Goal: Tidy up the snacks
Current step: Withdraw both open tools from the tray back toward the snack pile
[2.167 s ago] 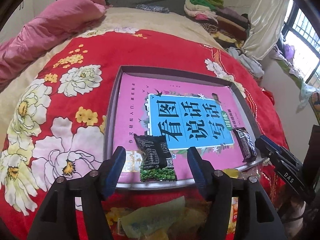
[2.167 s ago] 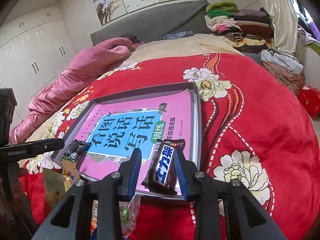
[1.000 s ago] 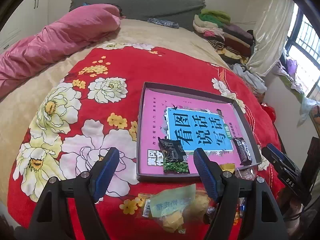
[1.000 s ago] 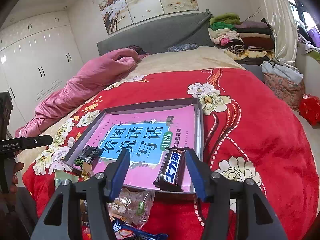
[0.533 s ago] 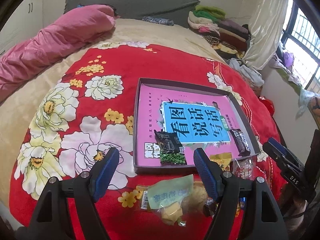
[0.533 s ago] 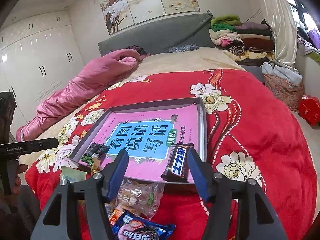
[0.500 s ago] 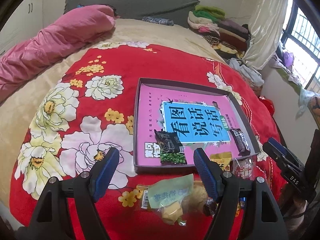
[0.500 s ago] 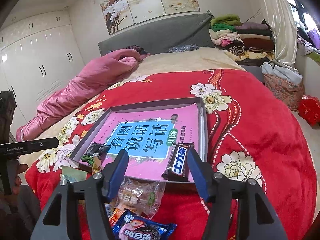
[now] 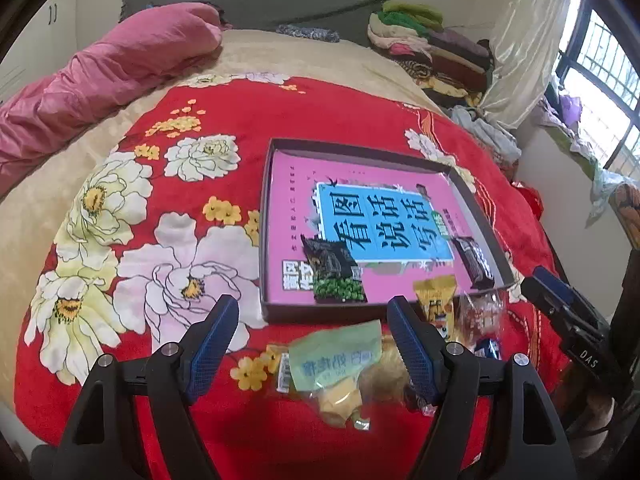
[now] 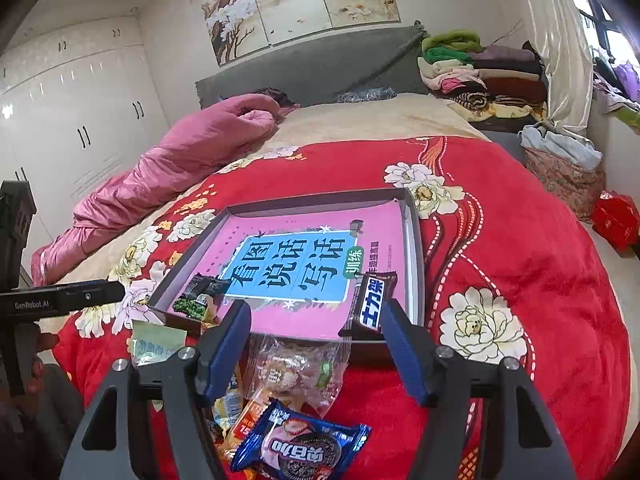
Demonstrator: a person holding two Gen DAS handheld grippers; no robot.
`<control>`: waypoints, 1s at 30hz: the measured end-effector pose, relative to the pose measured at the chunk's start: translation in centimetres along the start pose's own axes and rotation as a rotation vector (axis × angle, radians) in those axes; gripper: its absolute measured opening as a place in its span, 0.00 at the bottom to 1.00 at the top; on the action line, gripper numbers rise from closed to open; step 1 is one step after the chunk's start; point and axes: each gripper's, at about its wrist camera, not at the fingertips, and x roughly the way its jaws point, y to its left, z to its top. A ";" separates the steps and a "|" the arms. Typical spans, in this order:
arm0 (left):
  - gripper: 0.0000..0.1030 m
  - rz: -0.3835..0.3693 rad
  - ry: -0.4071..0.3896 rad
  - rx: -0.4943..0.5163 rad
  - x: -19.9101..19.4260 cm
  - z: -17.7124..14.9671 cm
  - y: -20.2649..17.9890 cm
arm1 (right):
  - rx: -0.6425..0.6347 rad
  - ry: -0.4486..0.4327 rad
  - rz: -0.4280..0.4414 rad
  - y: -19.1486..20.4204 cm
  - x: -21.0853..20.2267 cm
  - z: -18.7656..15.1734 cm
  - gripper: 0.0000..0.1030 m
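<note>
— Left wrist view, what are you seeing?

— My left gripper [image 9: 312,320] is hanging spread wide over the near edge of the red floral blanket [image 9: 208,128], pinching nothing. Between and just past its tips a pale green packet [image 9: 334,354] is lying on the blanket, with a yellow sweet [image 9: 340,402] touching its near side. Beyond them the grey tray [image 9: 266,216] is sitting on the blanket, lined with a pink book [image 9: 360,184]. A black-and-green pea packet [image 9: 334,270] is lying inside the tray at its near left; a dark chocolate bar [image 9: 472,262] is lying inside at its near right. A yellow packet [image 9: 436,300] is leaning over the tray's near rim. My right gripper [image 9: 560,304] is showing at the right edge.

— And the right wrist view?

— My right gripper [image 10: 316,316] is opening, nothing between the pads. The chocolate bar [image 10: 370,304] is resting in the tray's [image 10: 414,240] near right corner, just beyond my right fingertip [image 10: 394,316], not gripped. Below the tips, on the blanket [image 10: 520,240], a clear cookie bag [image 10: 296,372] and a blue sandwich-cookie packet [image 10: 300,446] are lying loose, outside the tray. The pea packet [image 10: 196,298] is sitting at the tray's far-left corner from here, the green packet [image 10: 156,342] just beside it on the blanket.
</note>
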 end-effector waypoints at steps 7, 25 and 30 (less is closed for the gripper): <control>0.76 -0.010 0.015 0.010 -0.3 -1.0 -0.3 | -0.013 0.007 -0.004 0.7 -0.4 -0.4 0.65; 0.76 -0.021 0.056 0.038 -0.7 -3.1 -1.0 | -0.039 0.066 -0.005 2.1 -1.0 -2.4 0.66; 0.76 -0.022 0.083 0.043 -0.6 -4.1 -1.0 | -0.044 0.084 -0.003 2.3 -1.0 -2.8 0.67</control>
